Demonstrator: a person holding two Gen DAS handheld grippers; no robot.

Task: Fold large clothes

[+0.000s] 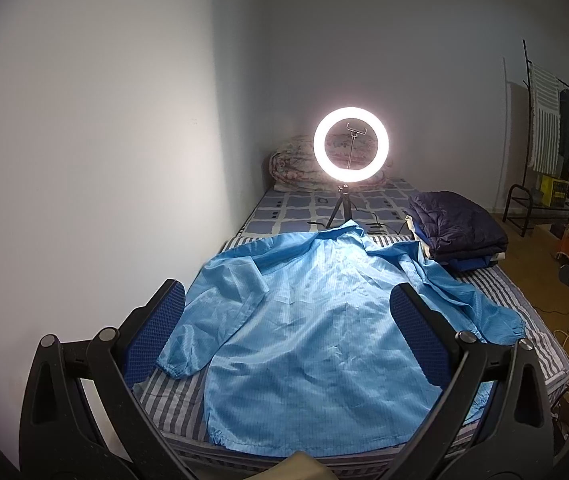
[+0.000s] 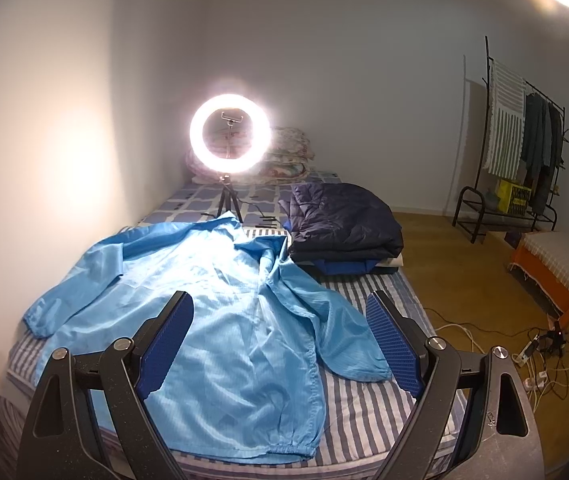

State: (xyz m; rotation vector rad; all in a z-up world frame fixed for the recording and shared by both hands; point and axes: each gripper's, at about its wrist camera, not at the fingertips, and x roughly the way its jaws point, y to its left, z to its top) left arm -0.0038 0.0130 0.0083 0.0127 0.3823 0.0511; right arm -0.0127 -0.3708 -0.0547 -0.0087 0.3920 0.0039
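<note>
A large light-blue coat (image 1: 316,320) (image 2: 220,312) lies spread flat on the striped bed (image 1: 172,400) (image 2: 368,408), collar toward the far end, both sleeves out to the sides. My left gripper (image 1: 288,300) hovers above the coat's lower half, open, with nothing between its blue pads (image 1: 156,332). My right gripper (image 2: 280,308) also hangs open above the coat's right side near the right sleeve (image 2: 336,332), its blue pads (image 2: 396,348) apart and empty. Neither gripper touches the cloth.
A lit ring light on a small tripod (image 1: 350,150) (image 2: 228,138) stands past the collar. A folded dark jacket stack (image 1: 456,228) (image 2: 344,224) sits at the bed's right. Rolled quilts (image 1: 296,168), a wall on the left, a clothes rack (image 2: 524,148) and floor cables (image 2: 544,352) on the right.
</note>
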